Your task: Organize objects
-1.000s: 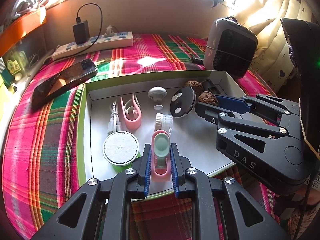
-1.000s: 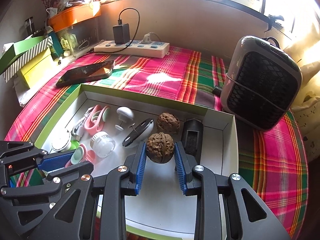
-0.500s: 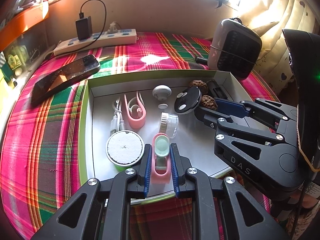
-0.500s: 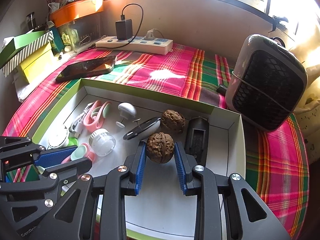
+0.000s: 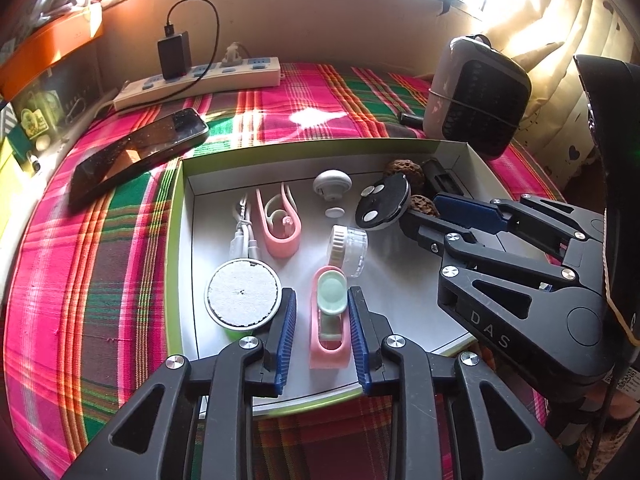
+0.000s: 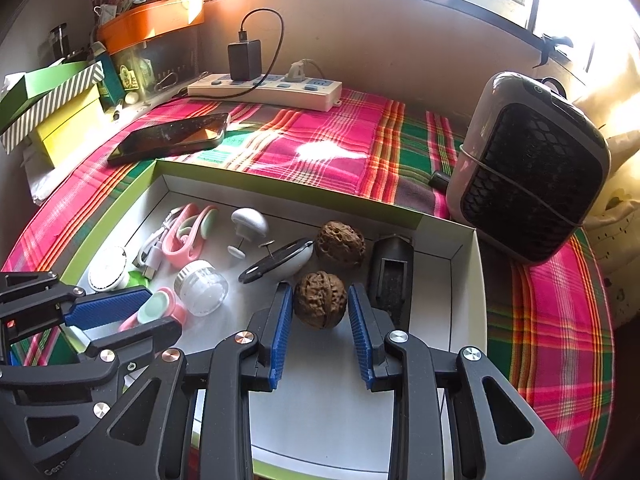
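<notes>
A white box with a green rim (image 5: 176,240) lies on the plaid cloth and holds small items. My left gripper (image 5: 321,294) is at its near edge. Its jaws are opening and stand either side of a pink clip with a mint pad (image 5: 328,320), with small gaps on both sides. The clip lies on the box floor. To the right, my right gripper (image 6: 319,288) is shut on a brown walnut (image 6: 320,300), both blue pads pressing its sides. In the left wrist view the right gripper (image 5: 420,210) reaches in from the right.
The box also holds a second walnut (image 6: 340,244), a black holder (image 6: 392,276), a black disc (image 5: 384,206), a clear jar (image 5: 348,246), a white puck (image 5: 242,294), another pink clip (image 5: 278,224) and a white cable (image 5: 242,232). A phone (image 5: 136,156), power strip (image 5: 200,84) and grey heater (image 5: 476,96) stand beyond.
The left jaws have spread apart and no longer press the pink clip, which stays between them. The right gripper keeps the same hold on the walnut.
</notes>
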Demonstrator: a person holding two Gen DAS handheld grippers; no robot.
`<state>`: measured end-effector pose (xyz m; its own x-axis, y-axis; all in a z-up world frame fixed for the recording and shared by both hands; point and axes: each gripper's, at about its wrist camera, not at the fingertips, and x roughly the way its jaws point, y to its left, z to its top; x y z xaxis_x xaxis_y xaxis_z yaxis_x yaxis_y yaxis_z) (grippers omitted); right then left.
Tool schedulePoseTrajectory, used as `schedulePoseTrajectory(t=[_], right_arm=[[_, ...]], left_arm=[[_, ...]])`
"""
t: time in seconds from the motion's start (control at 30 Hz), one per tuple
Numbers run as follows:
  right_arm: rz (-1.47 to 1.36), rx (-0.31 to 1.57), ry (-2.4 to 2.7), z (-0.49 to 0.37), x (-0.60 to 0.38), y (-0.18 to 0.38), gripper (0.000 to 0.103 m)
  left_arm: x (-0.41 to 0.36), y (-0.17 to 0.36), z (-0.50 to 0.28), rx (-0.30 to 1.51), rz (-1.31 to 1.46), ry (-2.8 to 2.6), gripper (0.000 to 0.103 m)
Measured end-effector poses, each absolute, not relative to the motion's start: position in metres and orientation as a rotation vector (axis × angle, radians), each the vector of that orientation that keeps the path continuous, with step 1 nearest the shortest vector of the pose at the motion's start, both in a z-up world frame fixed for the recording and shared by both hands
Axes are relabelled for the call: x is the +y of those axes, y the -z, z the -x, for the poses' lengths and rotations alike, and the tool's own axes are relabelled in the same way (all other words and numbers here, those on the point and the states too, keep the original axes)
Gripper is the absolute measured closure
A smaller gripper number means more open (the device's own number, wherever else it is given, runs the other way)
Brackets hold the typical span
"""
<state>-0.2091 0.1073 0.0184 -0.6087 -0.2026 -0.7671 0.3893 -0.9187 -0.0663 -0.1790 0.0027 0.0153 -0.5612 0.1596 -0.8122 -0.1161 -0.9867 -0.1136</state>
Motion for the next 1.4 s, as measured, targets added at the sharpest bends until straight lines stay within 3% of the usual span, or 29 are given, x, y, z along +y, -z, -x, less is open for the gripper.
schedulePoseTrajectory(t=[0.3, 0.47, 0.6, 0.93, 1.4], right_arm=[[-1.161, 0.310, 2.550, 0.204, 0.108, -0.022, 0.067], [-1.151, 0.275, 2.566, 0.197, 0.112, -0.028, 0.067], [-1.147, 0.238, 2.580, 0.187, 0.114, -0.033, 0.058], [-1.114, 0.120, 2.637, 0.154, 0.129, -0.050, 0.055], [-1.095, 0.105, 2.658, 0.101, 0.130, -0.051, 0.052]], left_arm=[[0.005, -0.016, 0.178, -0.049, 1.382, -2.657, 0.077], [0.007, -0.018, 0.171, -0.038, 1.363, -2.670, 0.071], [0.006, -0.022, 0.163, -0.028, 1.344, -2.701, 0.071], [0.004, -0.038, 0.140, -0.041, 1.281, -2.749, 0.071], [0.004, -0.049, 0.094, 0.005, 1.206, -2.821, 0.070]])
